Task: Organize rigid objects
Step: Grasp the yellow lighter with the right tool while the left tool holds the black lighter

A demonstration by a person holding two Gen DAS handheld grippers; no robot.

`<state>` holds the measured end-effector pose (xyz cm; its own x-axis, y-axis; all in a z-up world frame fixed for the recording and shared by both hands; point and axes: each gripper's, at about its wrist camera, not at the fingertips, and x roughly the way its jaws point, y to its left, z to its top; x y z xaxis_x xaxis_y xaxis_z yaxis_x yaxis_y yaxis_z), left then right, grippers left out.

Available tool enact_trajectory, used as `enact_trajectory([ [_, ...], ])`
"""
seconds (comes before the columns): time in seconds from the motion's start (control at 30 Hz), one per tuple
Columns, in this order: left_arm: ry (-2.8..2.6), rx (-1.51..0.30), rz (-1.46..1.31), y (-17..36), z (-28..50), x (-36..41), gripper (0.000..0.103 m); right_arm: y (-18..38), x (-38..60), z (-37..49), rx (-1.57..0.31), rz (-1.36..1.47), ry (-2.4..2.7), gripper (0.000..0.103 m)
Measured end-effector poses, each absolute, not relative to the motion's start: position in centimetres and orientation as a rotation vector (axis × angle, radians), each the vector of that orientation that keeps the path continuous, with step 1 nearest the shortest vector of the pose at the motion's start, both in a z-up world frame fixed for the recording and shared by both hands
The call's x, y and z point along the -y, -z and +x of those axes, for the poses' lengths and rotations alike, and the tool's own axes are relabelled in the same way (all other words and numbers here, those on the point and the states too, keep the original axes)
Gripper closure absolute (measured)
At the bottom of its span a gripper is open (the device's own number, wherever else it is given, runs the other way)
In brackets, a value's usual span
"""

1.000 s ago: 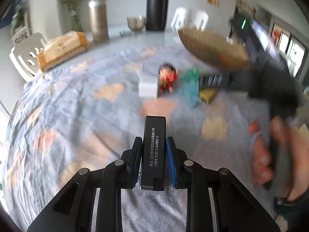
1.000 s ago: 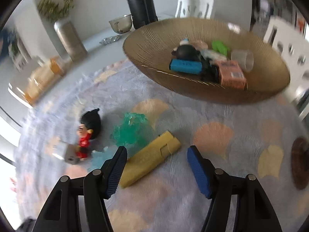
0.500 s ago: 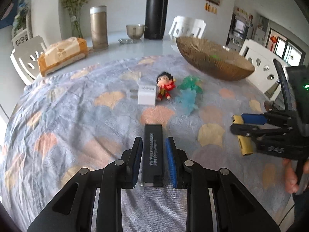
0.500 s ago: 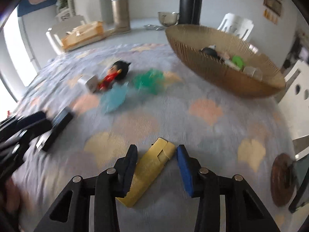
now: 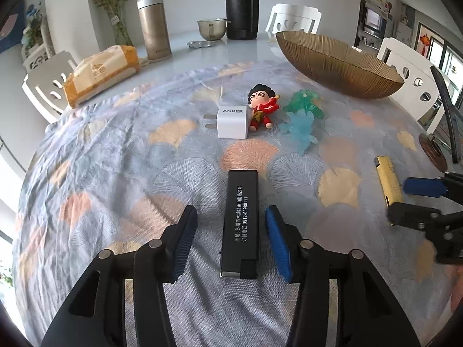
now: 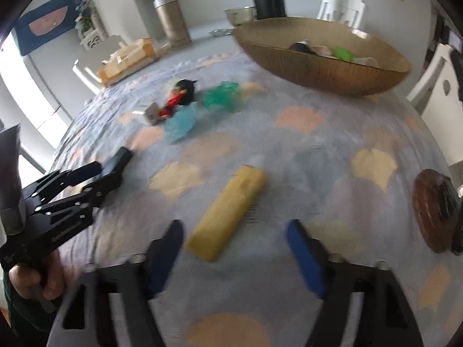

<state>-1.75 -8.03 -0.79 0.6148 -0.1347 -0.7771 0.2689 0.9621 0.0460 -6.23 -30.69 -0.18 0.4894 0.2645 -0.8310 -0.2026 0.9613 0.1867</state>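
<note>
A black bar with white print [image 5: 240,222] lies flat on the patterned cloth between the fingers of my left gripper [image 5: 230,214]. Its jaws are opening and neither pad touches the bar. A yellow bar [image 6: 228,217] lies on the cloth between the fingers of my right gripper [image 6: 234,225], whose jaws are also opening clear of it. In the left wrist view the right gripper [image 5: 405,202] straddles the yellow bar [image 5: 389,182] at the right. A white charger [image 5: 233,121], a red figurine [image 5: 262,107], a green toy [image 5: 303,104] and a blue toy [image 5: 299,128] lie mid-table.
A ribbed amber bowl [image 6: 318,66] with several small items stands at the back right. A tissue pack [image 5: 98,72], a metal flask [image 5: 153,29], a black flask [image 5: 241,3] and a steel cup [image 5: 211,29] stand behind. A brown coaster [image 6: 431,208] lies at the right edge. White chairs ring the table.
The left jaws have spread off the black bar, which now rests on the cloth. The right gripper brought the yellow bar from beside the green toy toward the near side, pinched it, then widened.
</note>
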Motion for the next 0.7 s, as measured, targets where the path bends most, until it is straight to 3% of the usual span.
enact_trajectory([
  [0.07, 0.232, -0.879, 0.167, 0.8, -1.8, 8.0, 0.056, 0.3, 29.8, -5.5, -1.010, 0.023, -0.259, 0.050],
  [0.3, 0.230, -0.879, 0.169, 0.8, -1.8, 8.1, 0.056, 0.5, 26.7, -3.8, -0.977, -0.084, -0.343, 0.050],
  [0.33, 0.231, -0.882, 0.162, 0.8, -1.7, 8.1, 0.054, 0.6, 26.6, -4.1, -0.975, -0.095, -0.342, 0.049],
  [0.4, 0.222, -0.890, 0.154, 0.8, -1.4, 8.1, 0.047, 0.7, 26.8, -4.8, -0.983, -0.074, -0.355, 0.031],
  [0.47, 0.215, -0.897, 0.147, 0.8, -1.2, 8.0, 0.043, 0.7, 26.8, -5.2, -0.973, -0.080, -0.336, 0.033],
  [0.5, 0.216, -0.897, 0.143, 0.8, -1.2, 8.0, 0.043, 0.7, 26.7, -5.4, -0.961, -0.111, -0.304, 0.043],
  [0.53, 0.222, -0.894, 0.148, 0.8, -1.2, 8.1, 0.048, 0.6, 26.5, -5.7, -0.945, -0.128, -0.294, 0.047],
  [0.57, 0.237, -0.887, 0.158, 0.7, -1.4, 8.3, 0.054, 0.5, 26.5, -6.0, -0.941, -0.119, -0.302, 0.061],
  [0.6, 0.254, -0.877, 0.170, 0.7, -1.6, 8.6, 0.073, 0.4, 26.6, -6.1, -0.936, -0.117, -0.298, 0.078],
  [0.63, 0.262, -0.864, 0.200, 0.6, -2.0, 9.1, 0.082, 0.4, 26.8, -6.0, -0.935, -0.111, -0.302, 0.080],
  [0.7, 0.270, -0.847, 0.215, 0.4, -2.3, 9.4, 0.082, 0.3, 27.7, -6.1, -0.936, -0.042, -0.358, 0.080],
])
